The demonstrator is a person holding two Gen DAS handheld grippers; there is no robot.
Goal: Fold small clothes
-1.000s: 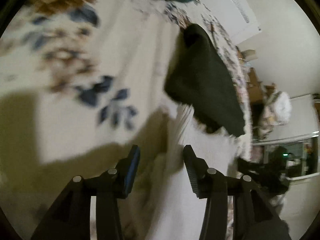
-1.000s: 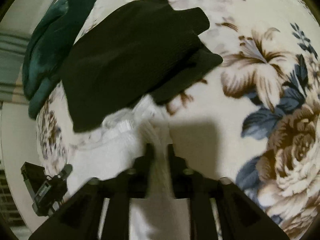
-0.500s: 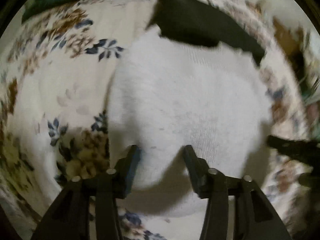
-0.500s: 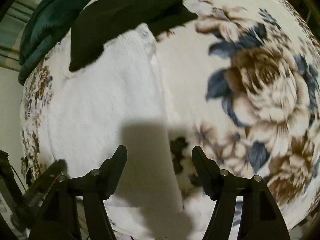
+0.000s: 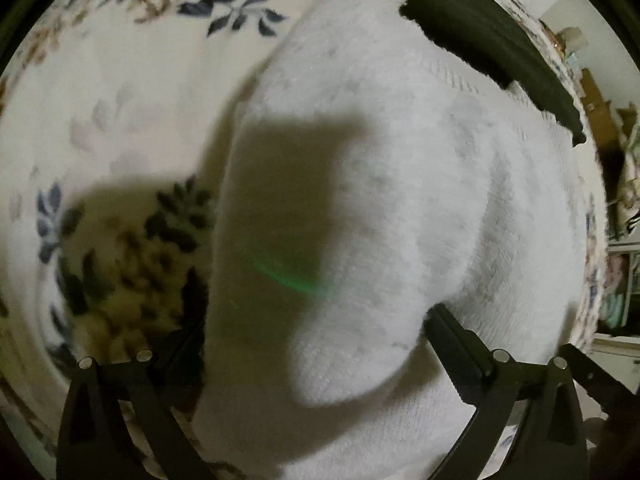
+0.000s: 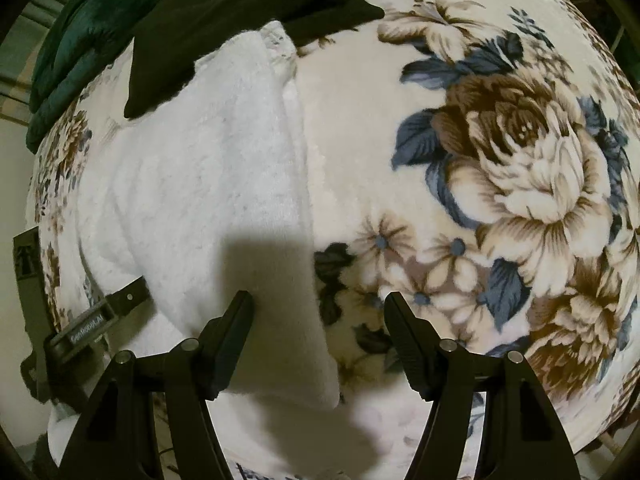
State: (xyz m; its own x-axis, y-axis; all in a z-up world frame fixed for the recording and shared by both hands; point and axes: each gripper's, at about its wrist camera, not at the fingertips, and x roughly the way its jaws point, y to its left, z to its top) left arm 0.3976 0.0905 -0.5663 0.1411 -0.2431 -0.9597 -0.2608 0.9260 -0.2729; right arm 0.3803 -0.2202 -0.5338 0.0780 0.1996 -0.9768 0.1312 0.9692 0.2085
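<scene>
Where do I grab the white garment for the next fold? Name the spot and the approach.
Take the white garment at its near corner, by the right gripper. Come in low from the bare floral blanket side. That long edge lies straight and free, while the far end is tucked under the black garment.

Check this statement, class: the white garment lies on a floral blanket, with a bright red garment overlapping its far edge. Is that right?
One thing is wrong: the garment overlapping the white garment's far edge is black, not bright red, as the right wrist view shows. The floral blanket is correct.
</scene>
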